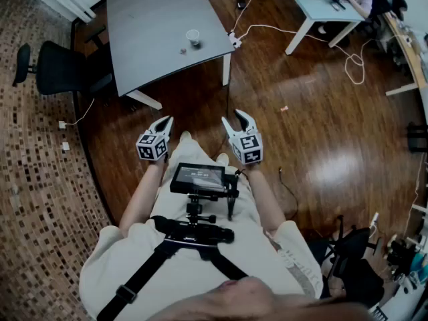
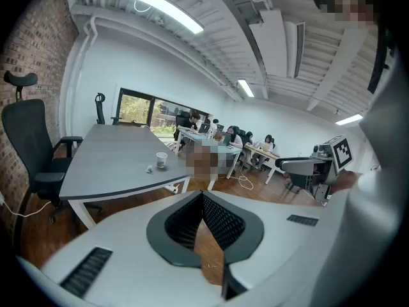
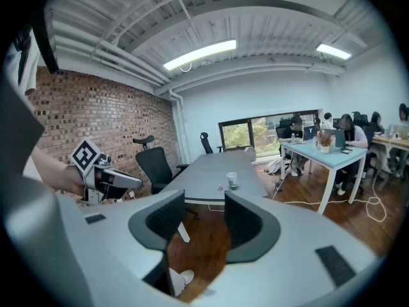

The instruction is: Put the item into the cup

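A small white cup (image 1: 193,37) stands on the grey table (image 1: 154,19), far ahead of me. A small pale item (image 1: 182,50) lies on the tabletop just beside it. The left gripper view shows the cup (image 2: 162,160) and the item (image 2: 149,168) in the distance, and so does the right gripper view, cup (image 3: 232,179) and item (image 3: 220,187). My left gripper (image 1: 161,123) hovers over the wooden floor near my body, shut with nothing in it. Beside it my right gripper (image 1: 237,120) stands open and empty, level with the left.
A black office chair (image 1: 57,69) stands left of the grey table. A light-blue table (image 1: 321,5) with seated people is at the back right. White cables (image 1: 351,62) trail over the wooden floor. A small monitor rig (image 1: 198,179) hangs at my chest.
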`<action>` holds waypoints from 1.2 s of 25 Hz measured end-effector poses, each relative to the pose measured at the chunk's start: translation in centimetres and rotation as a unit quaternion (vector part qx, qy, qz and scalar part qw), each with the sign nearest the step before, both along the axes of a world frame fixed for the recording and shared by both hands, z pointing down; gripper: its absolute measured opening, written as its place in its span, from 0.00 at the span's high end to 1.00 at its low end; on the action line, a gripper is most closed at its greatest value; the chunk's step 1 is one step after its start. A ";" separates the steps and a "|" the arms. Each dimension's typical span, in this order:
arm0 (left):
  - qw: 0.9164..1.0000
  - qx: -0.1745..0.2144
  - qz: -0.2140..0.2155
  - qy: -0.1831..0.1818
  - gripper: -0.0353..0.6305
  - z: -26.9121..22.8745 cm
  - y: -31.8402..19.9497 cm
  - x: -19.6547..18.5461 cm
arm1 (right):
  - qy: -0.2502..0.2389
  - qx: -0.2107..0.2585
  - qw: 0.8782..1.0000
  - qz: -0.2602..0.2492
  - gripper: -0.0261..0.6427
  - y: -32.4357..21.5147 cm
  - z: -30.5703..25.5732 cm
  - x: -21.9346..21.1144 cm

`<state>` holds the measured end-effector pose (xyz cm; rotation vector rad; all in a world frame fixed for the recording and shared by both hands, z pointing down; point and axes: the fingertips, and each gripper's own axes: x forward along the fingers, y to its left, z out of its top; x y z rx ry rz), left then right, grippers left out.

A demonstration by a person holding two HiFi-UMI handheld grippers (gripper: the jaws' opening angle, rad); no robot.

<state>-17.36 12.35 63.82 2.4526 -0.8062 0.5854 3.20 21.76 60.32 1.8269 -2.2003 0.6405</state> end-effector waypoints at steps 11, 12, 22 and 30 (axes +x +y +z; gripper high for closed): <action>1.000 -0.003 0.006 0.008 0.95 1.7 -8.1 2.6 | 0.014 -0.011 1.000 -0.021 0.65 -8.5 0.6 1.1; 1.000 -0.004 0.010 0.008 0.95 1.8 -9.5 3.1 | 0.012 -0.014 1.000 -0.020 0.65 -9.7 0.9 1.3; 0.999 -0.017 0.048 -0.003 0.95 3.6 -23.8 5.8 | 0.013 -0.045 0.999 -0.023 0.65 -25.5 3.2 1.5; 0.996 -0.031 0.078 -0.009 0.95 5.4 -33.2 4.9 | 0.047 -0.074 0.995 -0.042 0.67 -35.9 8.1 -0.1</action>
